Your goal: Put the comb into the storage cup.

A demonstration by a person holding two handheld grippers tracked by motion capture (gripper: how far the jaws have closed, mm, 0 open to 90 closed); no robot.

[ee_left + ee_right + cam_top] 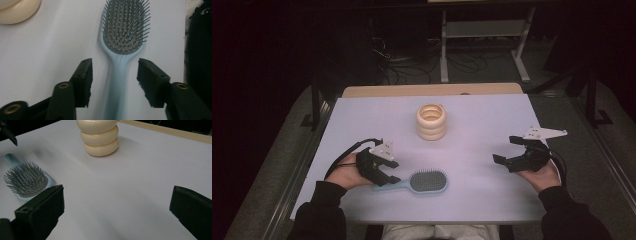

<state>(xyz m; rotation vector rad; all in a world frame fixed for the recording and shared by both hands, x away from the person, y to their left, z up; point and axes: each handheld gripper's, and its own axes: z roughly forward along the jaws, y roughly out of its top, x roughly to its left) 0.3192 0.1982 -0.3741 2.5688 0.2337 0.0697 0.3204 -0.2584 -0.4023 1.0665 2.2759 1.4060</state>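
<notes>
A light blue hairbrush [422, 182] lies bristles up near the front of the white table [492, 200], its handle pointing left. My left gripper [388, 179] is open at that handle; in the left gripper view the handle [119, 82] runs between the two pads [84, 80] with a gap on each side, neither pad pressing it. A cream ribbed cup of stacked rings [431, 121] stands upright at the middle of the table. My right gripper [506, 151] is open at the table's right, nothing between its jaws; its view shows the brush head [26, 180] and the cup [98, 137].
A wooden strip [432, 90] edges the table's far side. Beyond it stand a white metal frame [484, 30] and loose cables on a dark floor. The person's dark sleeves [319, 210] come in at the table's front edge.
</notes>
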